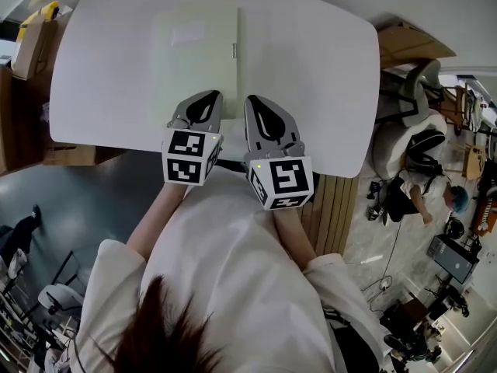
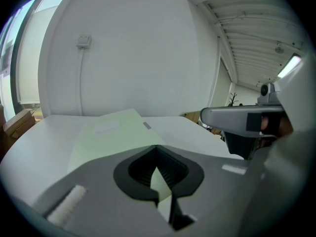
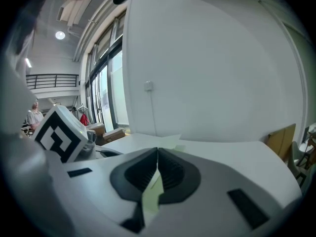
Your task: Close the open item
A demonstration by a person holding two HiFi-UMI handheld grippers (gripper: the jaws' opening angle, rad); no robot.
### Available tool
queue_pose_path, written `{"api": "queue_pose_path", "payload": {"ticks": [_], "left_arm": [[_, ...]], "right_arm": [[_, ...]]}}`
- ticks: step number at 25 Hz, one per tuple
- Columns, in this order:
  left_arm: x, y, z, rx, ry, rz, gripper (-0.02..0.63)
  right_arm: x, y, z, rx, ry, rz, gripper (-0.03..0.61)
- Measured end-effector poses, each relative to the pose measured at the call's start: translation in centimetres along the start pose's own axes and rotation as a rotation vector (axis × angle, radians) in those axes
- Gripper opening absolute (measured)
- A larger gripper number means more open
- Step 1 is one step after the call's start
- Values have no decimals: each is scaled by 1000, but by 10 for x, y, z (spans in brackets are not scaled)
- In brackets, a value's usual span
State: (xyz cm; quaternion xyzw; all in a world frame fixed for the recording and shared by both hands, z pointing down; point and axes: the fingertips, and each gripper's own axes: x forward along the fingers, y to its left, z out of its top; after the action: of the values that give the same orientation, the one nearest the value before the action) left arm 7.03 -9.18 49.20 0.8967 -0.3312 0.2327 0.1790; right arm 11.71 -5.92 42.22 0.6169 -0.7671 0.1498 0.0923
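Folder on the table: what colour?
The folder is pale green; clearest in the head view.

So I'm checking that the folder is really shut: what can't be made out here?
- Folder near edge: head view, covered by the shut left gripper.
- Label print: too small and washed out in both views showing it.
- Metal clip: too small to tell if fastened.
- Right gripper view: shut right gripper hides most of the folder.
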Motion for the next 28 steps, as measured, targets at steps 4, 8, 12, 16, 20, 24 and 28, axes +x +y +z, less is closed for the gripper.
{"api": "queue_pose_path", "payload": {"ticks": [4, 8, 12, 16, 20, 24, 28], "left_arm": [[-13, 10, 9, -1, -60, 13, 8], [-32, 24, 25, 10, -153, 29, 8], [-61, 40, 49, 22, -262, 46, 8], [-100, 59, 78, 26, -379, 60, 8], [-147, 74, 105, 50, -496, 67, 8], [-193, 93, 110, 44, -568, 87, 8], [-220, 109, 105, 29, -570, 92, 8]], "right_arm": [[1, 3, 2, -5, -6, -16, 11], [1, 6, 9, -9, -30, -46, 10], [-3, 7, 27, -9, -73, -83, 10], [-9, 22, 52, -19, -127, -99, 10], [-17, 40, 72, -21, -169, -111, 9], [-23, 63, 82, -31, -186, -112, 9], [-26, 80, 90, -40, -195, -126, 9]]}}
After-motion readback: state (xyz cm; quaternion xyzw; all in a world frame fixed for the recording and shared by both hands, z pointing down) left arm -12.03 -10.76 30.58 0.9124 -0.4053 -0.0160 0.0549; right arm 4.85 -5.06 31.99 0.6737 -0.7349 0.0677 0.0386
